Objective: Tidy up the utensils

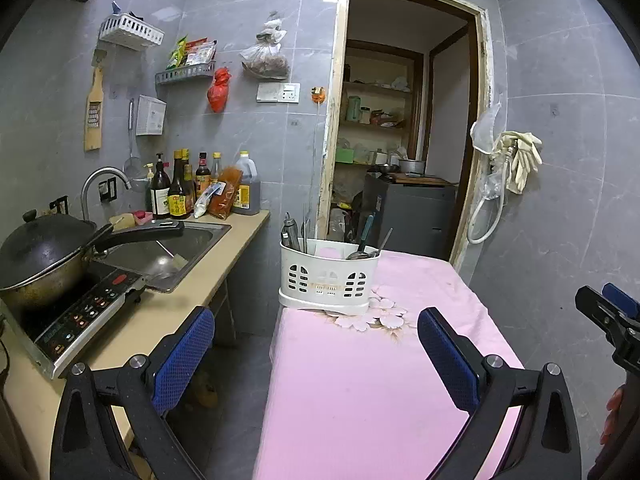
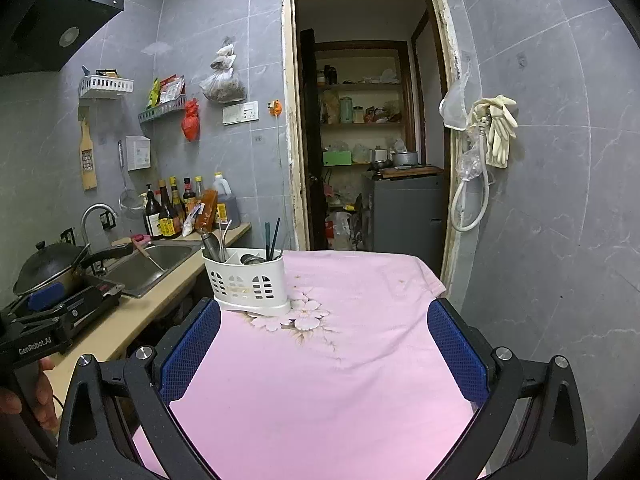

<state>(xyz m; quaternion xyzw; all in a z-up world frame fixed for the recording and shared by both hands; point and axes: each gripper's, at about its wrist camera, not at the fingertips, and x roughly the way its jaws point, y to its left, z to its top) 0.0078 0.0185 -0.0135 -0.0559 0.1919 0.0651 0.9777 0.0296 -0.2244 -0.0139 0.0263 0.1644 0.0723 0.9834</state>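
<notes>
A white slotted utensil holder [image 1: 328, 280] [image 2: 249, 282] stands at the far left of a table under a pink floral cloth [image 1: 372, 380] [image 2: 340, 360]. Several utensils stick up from it: metal ones on its left [image 1: 291, 232] [image 2: 212, 242], dark green-handled ones on its right [image 1: 366, 232] [image 2: 272, 236], and a spoon bowl lying inside. My left gripper [image 1: 316, 340] is open and holds nothing, well short of the holder. My right gripper [image 2: 324, 336] is open too, over the cloth with nothing between its fingers. The other gripper shows at the frame edge in each view [image 1: 612, 320] [image 2: 36, 320].
Left of the table runs a beige counter [image 1: 176, 312] with a steel sink [image 1: 172, 248], an induction hob [image 1: 88, 312] carrying a lidded wok [image 1: 44, 256], and sauce bottles [image 1: 192, 192]. A gap separates counter and table. Behind is an open doorway [image 1: 404, 120] to a pantry.
</notes>
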